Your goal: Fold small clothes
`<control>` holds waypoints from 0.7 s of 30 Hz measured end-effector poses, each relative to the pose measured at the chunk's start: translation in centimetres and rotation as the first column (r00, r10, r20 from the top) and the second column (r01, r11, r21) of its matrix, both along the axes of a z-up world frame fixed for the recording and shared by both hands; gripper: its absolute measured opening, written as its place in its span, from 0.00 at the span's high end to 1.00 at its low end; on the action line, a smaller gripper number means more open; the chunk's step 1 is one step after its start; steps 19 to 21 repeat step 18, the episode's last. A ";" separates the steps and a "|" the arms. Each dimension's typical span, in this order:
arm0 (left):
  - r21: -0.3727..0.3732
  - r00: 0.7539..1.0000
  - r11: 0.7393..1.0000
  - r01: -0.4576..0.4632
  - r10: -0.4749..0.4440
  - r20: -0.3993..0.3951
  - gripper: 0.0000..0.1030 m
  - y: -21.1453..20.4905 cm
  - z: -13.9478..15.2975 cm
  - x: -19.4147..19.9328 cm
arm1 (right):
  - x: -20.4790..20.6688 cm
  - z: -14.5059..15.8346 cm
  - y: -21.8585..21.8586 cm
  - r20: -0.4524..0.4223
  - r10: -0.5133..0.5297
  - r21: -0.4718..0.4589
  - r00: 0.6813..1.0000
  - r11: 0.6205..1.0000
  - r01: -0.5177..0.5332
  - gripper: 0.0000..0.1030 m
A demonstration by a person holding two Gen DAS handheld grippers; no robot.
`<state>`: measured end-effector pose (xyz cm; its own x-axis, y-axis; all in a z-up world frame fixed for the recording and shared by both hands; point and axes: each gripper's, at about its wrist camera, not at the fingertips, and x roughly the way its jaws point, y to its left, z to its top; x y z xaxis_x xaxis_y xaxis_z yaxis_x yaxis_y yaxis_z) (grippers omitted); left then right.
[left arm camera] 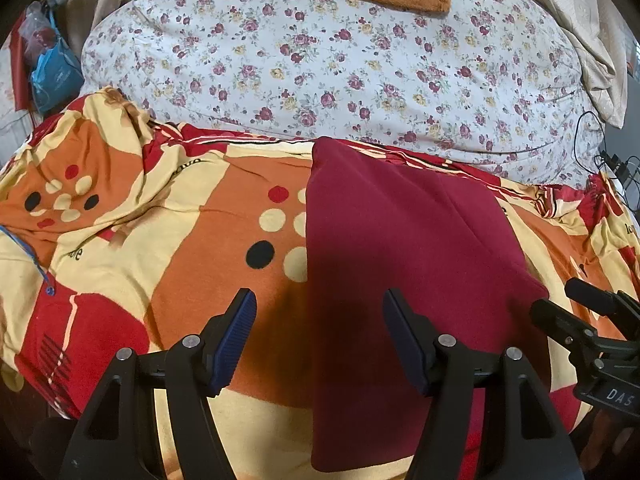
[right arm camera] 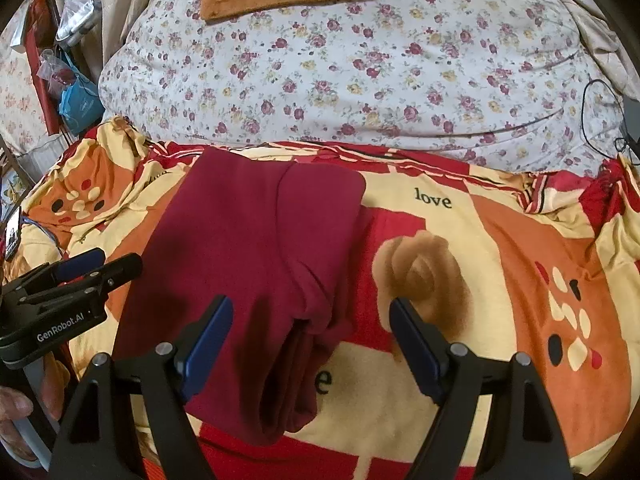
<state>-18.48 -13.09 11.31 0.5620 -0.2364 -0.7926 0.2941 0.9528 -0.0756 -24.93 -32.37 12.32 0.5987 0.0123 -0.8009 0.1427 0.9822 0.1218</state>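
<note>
Left wrist: soft maroon garment point(left arm camera: 404, 248), folded into a long flat panel, lying on patterned fleece blanket point(left arm camera: 192, 232); left gripper point(left arm camera: 318, 312) spread wide, ribbed blue fingers point(left arm camera: 236, 332) empty.

Right wrist: same garment, rolled edge nearest; right gripper point(right arm camera: 310, 320) spread, empty.

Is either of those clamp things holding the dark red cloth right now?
No. Both the left gripper and the right gripper stand open above the dark red cloth, which lies folded on the blanket.
</note>
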 end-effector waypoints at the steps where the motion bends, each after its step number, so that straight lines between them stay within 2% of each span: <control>1: -0.001 1.000 1.000 0.000 0.000 -0.001 0.46 0.0 0.0 0.0 | 0.0 0.0 0.1 -0.001 -0.001 0.001 1.000 1.000 0.001 0.19; 21: -0.014 1.000 1.000 0.007 -0.006 0.015 0.46 0.4 -0.2 0.3 | 0.2 -0.5 -0.2 -0.005 -0.005 0.015 1.000 1.000 0.005 0.19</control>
